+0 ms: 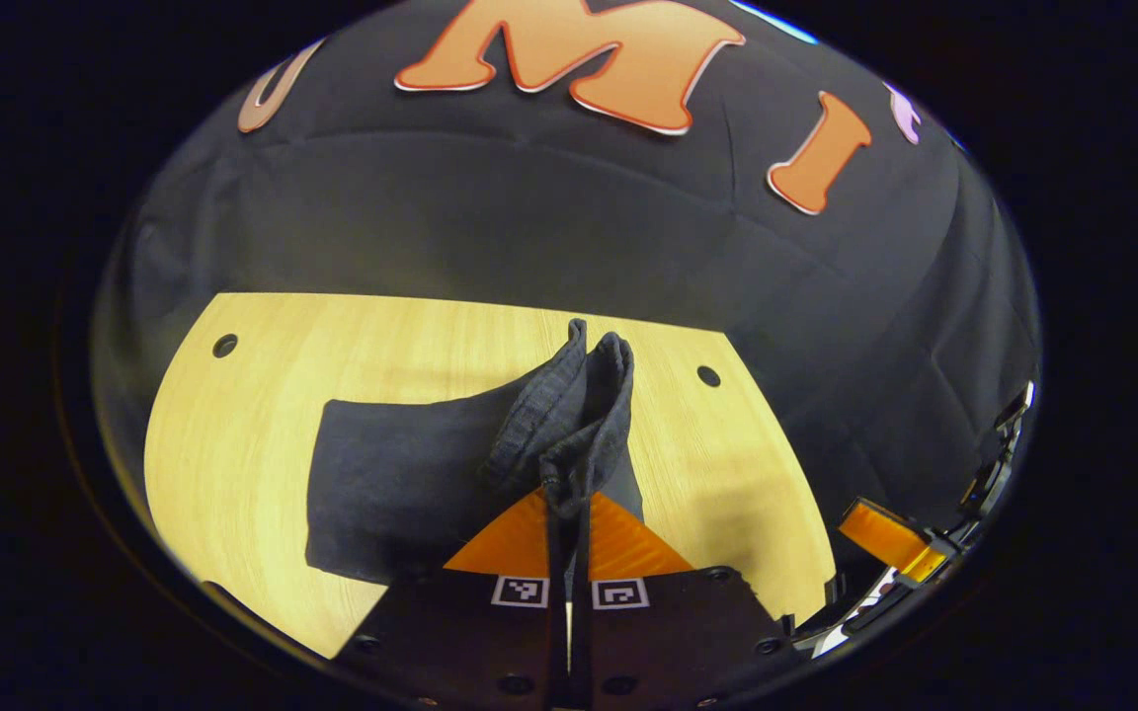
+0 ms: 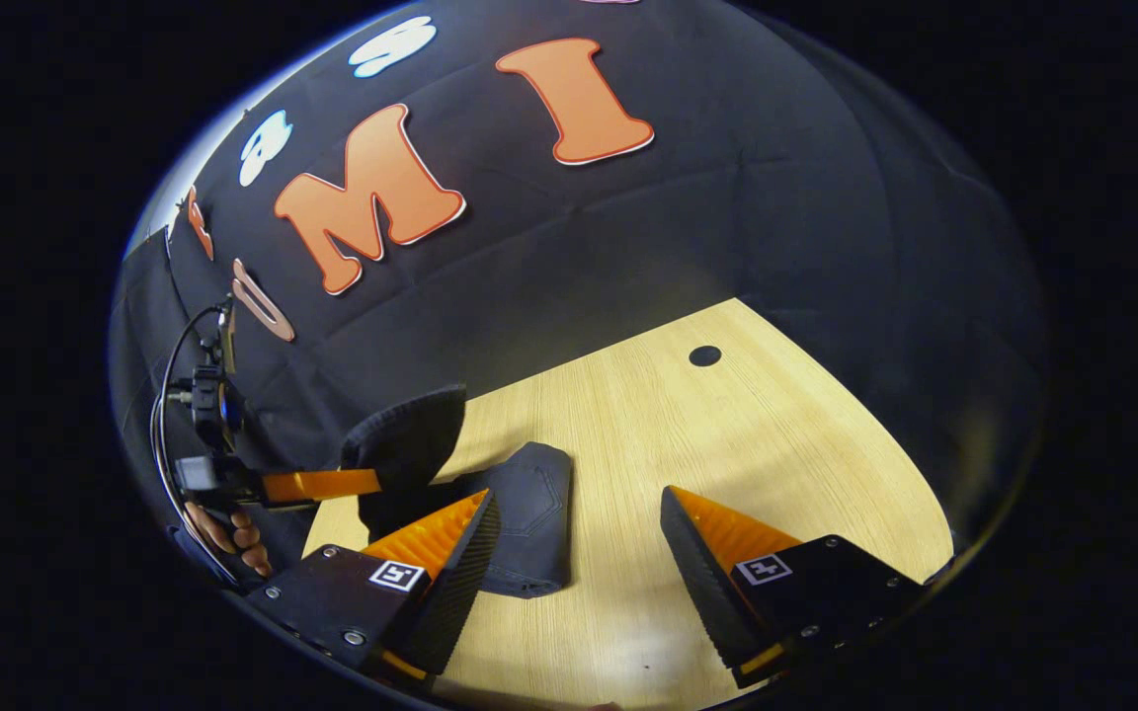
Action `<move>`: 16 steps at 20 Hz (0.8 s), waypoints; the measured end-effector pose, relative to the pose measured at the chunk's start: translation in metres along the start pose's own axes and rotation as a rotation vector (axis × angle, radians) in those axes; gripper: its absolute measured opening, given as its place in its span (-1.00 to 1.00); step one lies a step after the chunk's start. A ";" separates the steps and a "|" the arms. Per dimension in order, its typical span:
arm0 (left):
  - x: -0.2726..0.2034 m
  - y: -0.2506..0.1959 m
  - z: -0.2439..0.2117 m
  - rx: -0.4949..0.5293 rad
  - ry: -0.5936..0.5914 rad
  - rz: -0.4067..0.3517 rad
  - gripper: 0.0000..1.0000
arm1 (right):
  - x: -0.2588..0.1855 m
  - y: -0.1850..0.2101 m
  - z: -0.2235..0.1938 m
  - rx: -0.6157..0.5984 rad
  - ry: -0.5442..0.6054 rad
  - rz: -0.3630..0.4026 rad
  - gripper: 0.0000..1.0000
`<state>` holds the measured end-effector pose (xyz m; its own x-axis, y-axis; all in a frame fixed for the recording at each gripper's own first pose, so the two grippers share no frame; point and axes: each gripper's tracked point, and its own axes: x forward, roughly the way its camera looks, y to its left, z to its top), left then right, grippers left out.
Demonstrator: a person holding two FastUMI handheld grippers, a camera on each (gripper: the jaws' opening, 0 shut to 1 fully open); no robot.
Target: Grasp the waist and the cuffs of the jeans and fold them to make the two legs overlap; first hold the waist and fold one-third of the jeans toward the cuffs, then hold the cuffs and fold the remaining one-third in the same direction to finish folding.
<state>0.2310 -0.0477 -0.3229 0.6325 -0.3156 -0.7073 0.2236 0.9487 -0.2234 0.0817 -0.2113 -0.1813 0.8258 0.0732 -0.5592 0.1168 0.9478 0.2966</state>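
My left tongs [image 1: 569, 533] are clamped tight on a bunched edge of the dark jeans [image 1: 401, 484], lifting it off the wooden surface [image 1: 233, 434]; the rest lies flat, stretching away toward the surface's left edge. My right tongs [image 2: 579, 553] gape wide, holding nothing, beside the folded jeans near the surface's left side

Left claw [image 1: 569, 553]: black body, screws along the base, a square black-and-white marker on each finger mount. Right claw [image 2: 579, 553]: same black blocks, screws, square markers, ribbed wedge fingers. Black cable [image 2: 169, 365] loops off the far unit; bare hand [image 2: 233, 538] below.
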 end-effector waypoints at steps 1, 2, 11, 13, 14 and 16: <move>0.007 -0.005 -0.008 0.017 0.014 0.002 -0.96 | 0.000 0.001 0.000 -0.001 0.002 0.003 0.97; 0.013 -0.010 -0.016 0.028 0.029 0.003 -0.97 | 0.000 0.001 -0.001 -0.004 0.004 0.002 0.98; 0.030 -0.024 -0.053 0.151 0.091 0.016 -0.80 | 0.005 0.014 -0.006 -0.022 0.016 0.018 0.97; 0.019 -0.031 -0.059 0.131 0.095 -0.029 -0.65 | 0.006 0.027 -0.003 -0.031 0.002 0.030 0.97; 0.015 -0.033 -0.058 0.116 0.087 -0.050 -0.34 | 0.006 0.032 -0.001 -0.038 -0.008 0.031 0.98; 0.005 -0.026 -0.055 0.118 0.065 -0.064 0.27 | 0.004 0.045 0.003 -0.064 -0.037 0.029 0.97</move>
<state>0.1877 -0.0734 -0.3571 0.5661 -0.3698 -0.7368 0.3499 0.9170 -0.1914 0.0915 -0.1696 -0.1678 0.8483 0.0900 -0.5219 0.0584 0.9635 0.2611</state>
